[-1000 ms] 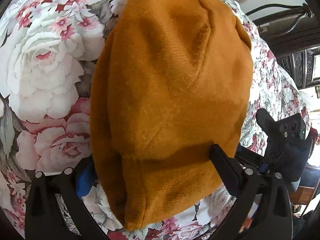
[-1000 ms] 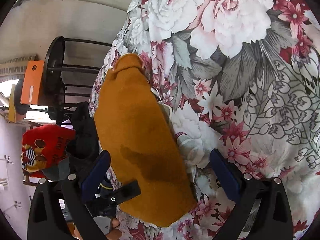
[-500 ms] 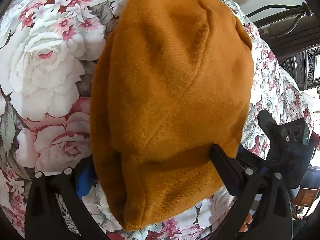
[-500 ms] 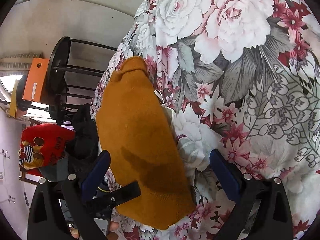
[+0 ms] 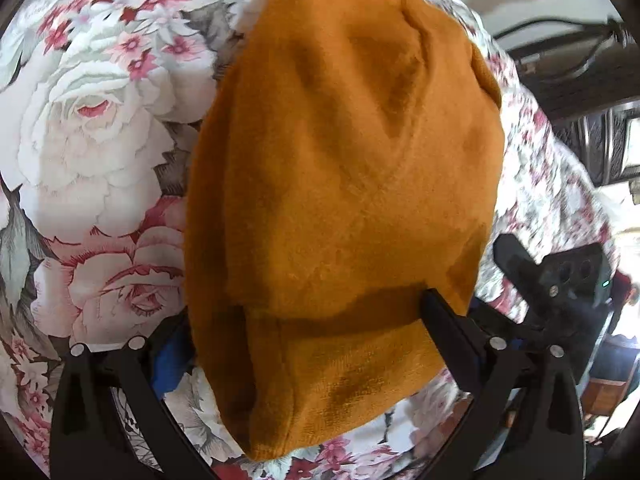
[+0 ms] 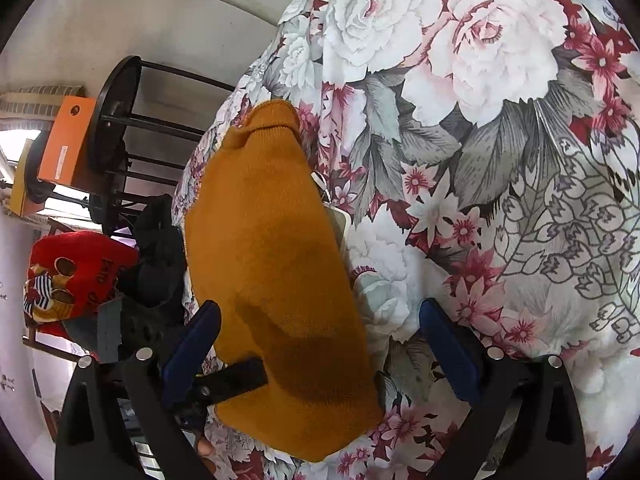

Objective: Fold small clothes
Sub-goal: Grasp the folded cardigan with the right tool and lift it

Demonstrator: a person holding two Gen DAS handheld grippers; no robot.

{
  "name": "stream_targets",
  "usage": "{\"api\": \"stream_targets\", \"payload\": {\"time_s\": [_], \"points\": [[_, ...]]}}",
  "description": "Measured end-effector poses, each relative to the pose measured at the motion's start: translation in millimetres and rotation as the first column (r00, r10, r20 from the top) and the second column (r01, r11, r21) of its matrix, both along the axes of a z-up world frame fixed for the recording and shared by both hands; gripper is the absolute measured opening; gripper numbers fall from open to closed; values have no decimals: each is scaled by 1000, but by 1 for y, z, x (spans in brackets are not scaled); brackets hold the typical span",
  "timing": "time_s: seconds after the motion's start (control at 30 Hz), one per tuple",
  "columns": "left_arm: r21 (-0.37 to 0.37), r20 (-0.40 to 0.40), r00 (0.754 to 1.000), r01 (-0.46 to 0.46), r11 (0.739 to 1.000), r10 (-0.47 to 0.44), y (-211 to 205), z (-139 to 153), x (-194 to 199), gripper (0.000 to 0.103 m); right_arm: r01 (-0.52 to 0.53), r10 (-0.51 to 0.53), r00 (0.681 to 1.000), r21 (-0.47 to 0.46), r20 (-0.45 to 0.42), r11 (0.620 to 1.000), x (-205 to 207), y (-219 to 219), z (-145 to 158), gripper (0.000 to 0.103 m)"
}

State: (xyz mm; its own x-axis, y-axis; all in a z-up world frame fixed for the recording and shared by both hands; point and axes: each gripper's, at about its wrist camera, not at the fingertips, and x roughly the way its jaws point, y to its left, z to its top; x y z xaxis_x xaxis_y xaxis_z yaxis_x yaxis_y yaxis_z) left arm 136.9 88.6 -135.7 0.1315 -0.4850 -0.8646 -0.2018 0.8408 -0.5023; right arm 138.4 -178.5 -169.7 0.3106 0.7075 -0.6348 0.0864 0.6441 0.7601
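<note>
Left gripper (image 5: 304, 320): jaws spread wide, the mustard-orange knit garment (image 5: 340, 200) lying between and over them; its left finger is largely covered by the cloth and its right finger (image 5: 448, 320) sits against the garment's lower right edge. Whether the fingers bear on the fabric cannot be told. Right gripper (image 6: 320, 332): jaws likewise spread, nothing pinched, with the left blue pad (image 6: 192, 348) at the garment's left edge and the right pad on bare cloth. The garment rests folded lengthwise on the floral bedsheet (image 6: 500, 120), its near hem just ahead of both grippers and its narrow end pointing away. A pale tag (image 6: 340, 220) shows at its right edge in the right wrist view. In the left wrist view the other gripper's black body (image 5: 568, 280) appears to the right. Further off, beyond the sheet's edge: a red cushion (image 6: 76, 268), a black metal stool (image 6: 120, 120) and an orange box (image 6: 68, 144).
</note>
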Motion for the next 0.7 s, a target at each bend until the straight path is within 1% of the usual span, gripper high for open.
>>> {"api": "stream_targets", "payload": {"time_s": [0.03,0.07,0.1,0.17,0.2,0.3,0.37,0.47,0.6,0.63,0.67,0.7], "points": [[-29,-1,1000,-26,999,26,5,-1,1,99,7,-7,999,-1,-32,1000,5,1,1,100],[-53,0,999,-47,997,47,9,-3,2,99,14,-14,999,2,-44,1000,8,2,2,100],[-80,0,998,-67,995,67,14,-4,3,99,17,-17,999,12,-43,1000,11,2,3,100],[-96,-2,997,-75,993,76,17,-6,3,99,-7,7,1000,13,-17,1000,18,7,6,100],[-92,-1,997,-74,993,74,16,-7,3,99,-24,24,1000,-1,-4,1000,20,10,6,100],[-25,20,999,-30,999,31,4,-4,5,99,-50,51,998,-35,30,998,23,19,9,100],[3,46,999,-4,1000,4,-4,-1,6,99,-64,66,997,-46,48,997,24,23,10,100],[18,82,995,53,998,-54,-14,6,7,99,-68,71,995,-43,65,997,24,27,11,100],[34,103,991,82,996,-85,-22,8,7,99,-137,138,987,-25,88,990,26,43,11,99],[26,103,992,76,997,-79,-22,8,8,99,-161,161,983,-9,85,987,26,50,9,93],[22,104,992,71,997,-73,-22,7,8,98,-165,167,982,-31,83,986,25,55,8,91],[25,102,992,71,997,-73,-22,6,6,97,-162,164,983,-32,83,986,24,54,8,90]]}}
